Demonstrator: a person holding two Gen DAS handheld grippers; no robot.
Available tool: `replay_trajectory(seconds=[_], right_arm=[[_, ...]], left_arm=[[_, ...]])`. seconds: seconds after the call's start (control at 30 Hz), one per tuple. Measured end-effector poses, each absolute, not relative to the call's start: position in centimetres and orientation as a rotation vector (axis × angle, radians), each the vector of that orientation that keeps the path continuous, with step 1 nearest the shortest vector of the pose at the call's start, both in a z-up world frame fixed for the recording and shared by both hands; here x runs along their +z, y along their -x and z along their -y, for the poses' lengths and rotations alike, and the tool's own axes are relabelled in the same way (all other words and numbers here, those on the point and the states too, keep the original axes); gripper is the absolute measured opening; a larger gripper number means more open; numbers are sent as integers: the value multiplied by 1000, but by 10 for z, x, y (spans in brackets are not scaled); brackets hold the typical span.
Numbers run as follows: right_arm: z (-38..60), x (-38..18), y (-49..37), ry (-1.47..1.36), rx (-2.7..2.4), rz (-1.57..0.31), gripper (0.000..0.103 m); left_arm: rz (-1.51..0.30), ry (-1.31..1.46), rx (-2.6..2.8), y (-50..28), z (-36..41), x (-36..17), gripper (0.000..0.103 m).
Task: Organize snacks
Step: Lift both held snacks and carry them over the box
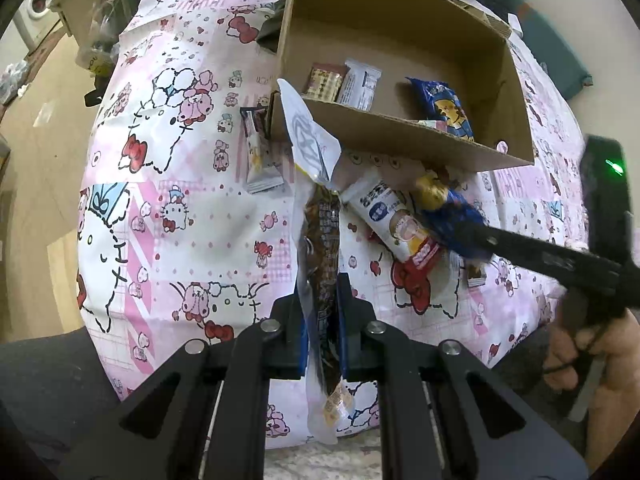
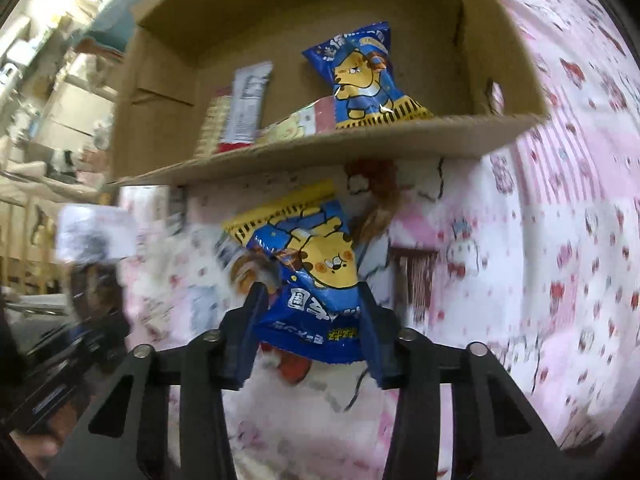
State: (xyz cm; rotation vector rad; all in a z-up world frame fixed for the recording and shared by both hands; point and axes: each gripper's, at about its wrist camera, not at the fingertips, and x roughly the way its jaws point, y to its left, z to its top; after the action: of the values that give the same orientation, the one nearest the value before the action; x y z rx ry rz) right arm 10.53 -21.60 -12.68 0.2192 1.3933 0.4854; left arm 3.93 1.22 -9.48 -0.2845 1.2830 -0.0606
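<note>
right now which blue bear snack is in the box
The upright blue bear packet in the cardboard box. The other is upside down in the right gripper, outside.

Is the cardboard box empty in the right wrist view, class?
No: the cardboard box already holds a blue bear snack bag and a white packet.
</note>
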Motion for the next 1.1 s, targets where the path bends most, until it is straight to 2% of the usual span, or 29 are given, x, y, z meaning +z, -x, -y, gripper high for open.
replay_trajectory(seconds=[0.23,0.53,0.77,1.1], right_arm=[[229,-99,-86,-314,543,-1327,29],[246,-63,-84,-472,628,-1212,28],[266,-48,-107,-568,576,-1113,28],[292,-47,-153,-603,484,-1005,28]], left_arm=[[-1224,289,-69,-32,-11,-77,9],[-1119,291,-50,-26,-19,-42,9],[-1036,258,-16,-56,-31,-14,9],[-1008,229,-15,-117,-27,-2,9]])
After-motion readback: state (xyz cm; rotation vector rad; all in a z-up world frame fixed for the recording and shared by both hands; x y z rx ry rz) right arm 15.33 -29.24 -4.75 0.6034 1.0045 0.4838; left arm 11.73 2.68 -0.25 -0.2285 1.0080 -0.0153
